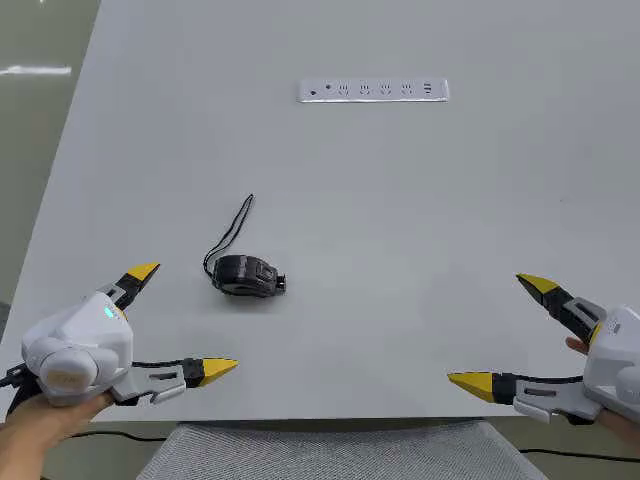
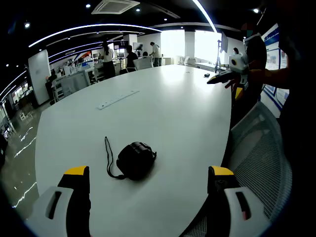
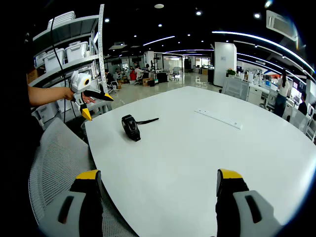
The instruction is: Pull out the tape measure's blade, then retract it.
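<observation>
Tape measure (image 1: 248, 275) lies on the white table (image 1: 420, 200) in the head view, blade in, its black strap (image 1: 230, 230) trailing toward a power strip (image 1: 374, 90) further back. The left gripper (image 1: 189, 317) hovers near it at the table's near edge, jaws spread wide and empty. The right gripper (image 1: 492, 329) hangs well apart on the other side, likewise wide open with nothing held. A mesh chair (image 1: 330, 455) shows below the edge. In the left gripper view, the tape measure sits ahead between the two yellow-tipped jaws, untouched, and the right gripper is raised beyond the table's edge in a person's hand. In the right gripper view, the tape measure rests to the left of the open jaws, near the left gripper, with storage shelves (image 3: 64, 39) behind
</observation>
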Available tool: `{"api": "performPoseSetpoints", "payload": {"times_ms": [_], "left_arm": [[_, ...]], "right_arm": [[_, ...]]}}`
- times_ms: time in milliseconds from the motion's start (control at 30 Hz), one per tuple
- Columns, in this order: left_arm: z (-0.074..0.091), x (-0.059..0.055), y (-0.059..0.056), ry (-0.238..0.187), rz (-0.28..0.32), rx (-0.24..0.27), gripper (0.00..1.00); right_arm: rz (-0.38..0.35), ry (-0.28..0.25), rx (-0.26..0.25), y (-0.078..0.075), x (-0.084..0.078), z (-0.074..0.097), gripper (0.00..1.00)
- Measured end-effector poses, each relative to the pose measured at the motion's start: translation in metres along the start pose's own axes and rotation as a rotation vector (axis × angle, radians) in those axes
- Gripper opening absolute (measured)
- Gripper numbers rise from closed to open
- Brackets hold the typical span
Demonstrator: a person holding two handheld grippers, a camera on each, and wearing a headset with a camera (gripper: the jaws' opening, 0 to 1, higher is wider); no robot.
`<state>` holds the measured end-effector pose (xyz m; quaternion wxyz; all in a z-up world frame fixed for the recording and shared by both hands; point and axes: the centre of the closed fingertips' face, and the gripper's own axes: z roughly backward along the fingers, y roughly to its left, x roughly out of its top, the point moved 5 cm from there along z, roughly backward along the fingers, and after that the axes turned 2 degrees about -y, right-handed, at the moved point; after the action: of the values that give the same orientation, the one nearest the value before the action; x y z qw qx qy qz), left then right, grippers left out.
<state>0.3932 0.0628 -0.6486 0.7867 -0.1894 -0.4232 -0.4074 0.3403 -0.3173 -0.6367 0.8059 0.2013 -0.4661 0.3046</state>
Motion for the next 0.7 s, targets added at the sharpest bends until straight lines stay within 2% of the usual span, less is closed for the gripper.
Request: {"api": "performPoseSetpoints", "payload": {"times_ms": [467,700], "left_arm": [[0.0006,0.0031,-0.0007,0.003,-0.007,-0.006,0.97],[-0.0023,0.0042,0.0013,0.013,-0.035,-0.021,0.95]], "right_arm": [[0.012,0.007,0.010,0.0002,-0.0020,-0.0011,0.98],[0.022,0.010,0.018,-0.0007,-0.0014,-0.0034,0.96]]}}
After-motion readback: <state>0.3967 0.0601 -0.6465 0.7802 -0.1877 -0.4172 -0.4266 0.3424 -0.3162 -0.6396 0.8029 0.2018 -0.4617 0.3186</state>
